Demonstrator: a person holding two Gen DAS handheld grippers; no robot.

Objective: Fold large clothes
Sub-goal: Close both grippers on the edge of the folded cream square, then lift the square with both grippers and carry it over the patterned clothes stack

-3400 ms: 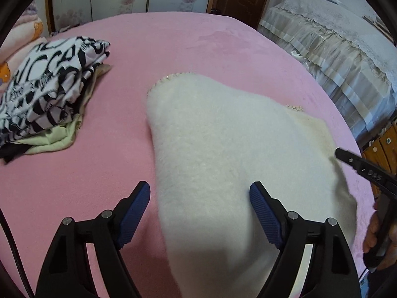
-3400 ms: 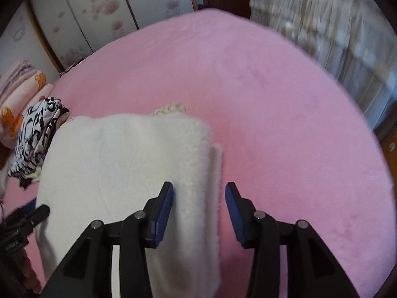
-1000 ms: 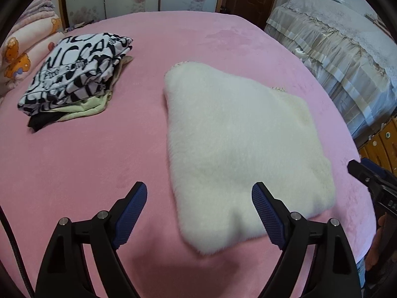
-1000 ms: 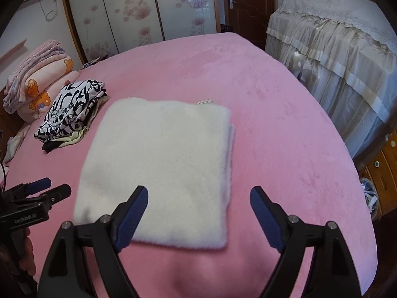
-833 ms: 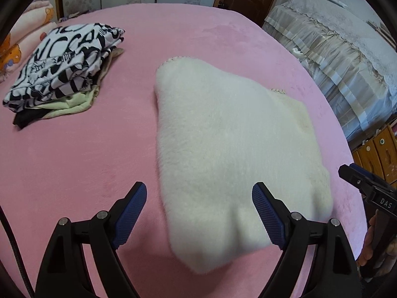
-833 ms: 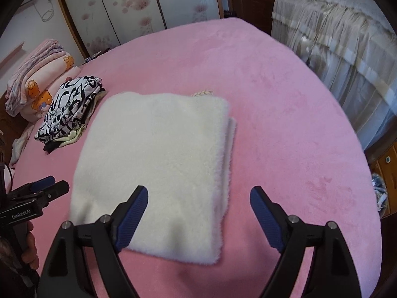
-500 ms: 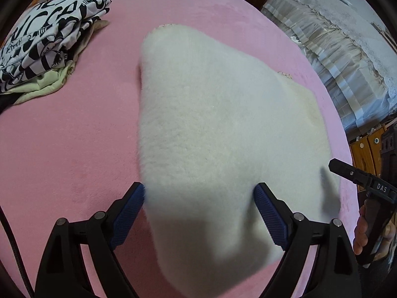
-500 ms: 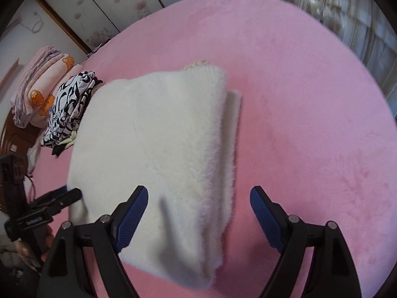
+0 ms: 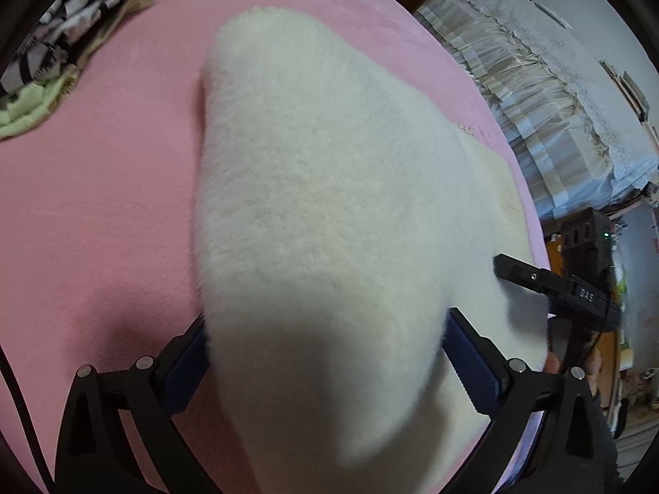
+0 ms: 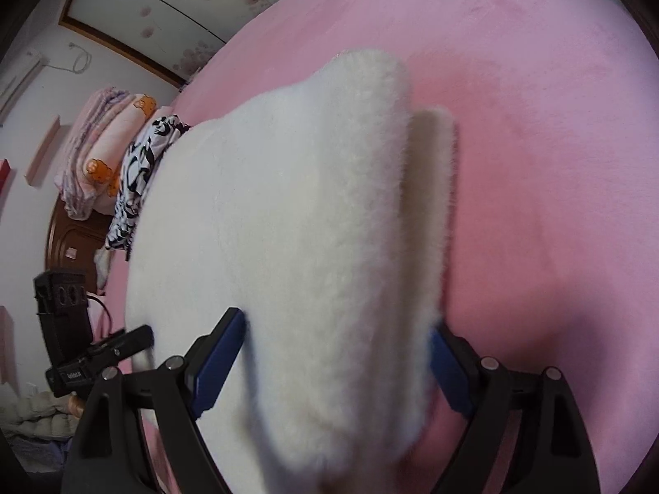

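A folded white fluffy garment (image 9: 321,206) lies on the pink bed (image 9: 103,206). My left gripper (image 9: 325,354) is open, its jaws wide on either side of the garment's near left corner. My right gripper (image 10: 337,354) is open too, its jaws wide around the near right corner of the white garment (image 10: 288,214). The garment's near edge bulges up between the fingers in both views and hides part of the pads. The right gripper's tip shows in the left wrist view (image 9: 552,284); the left gripper's tip shows in the right wrist view (image 10: 99,354).
A stack of folded black-and-white patterned clothes (image 9: 78,20) lies at the far left of the bed, also in the right wrist view (image 10: 140,181). Folded pink blankets (image 10: 99,152) lie beyond it. A second bed with a lace cover (image 9: 556,82) stands to the right.
Both grippers have dropped and moved forward onto the near edge of the white garment, which now sits between their open jaws. The garment has not visibly shifted.
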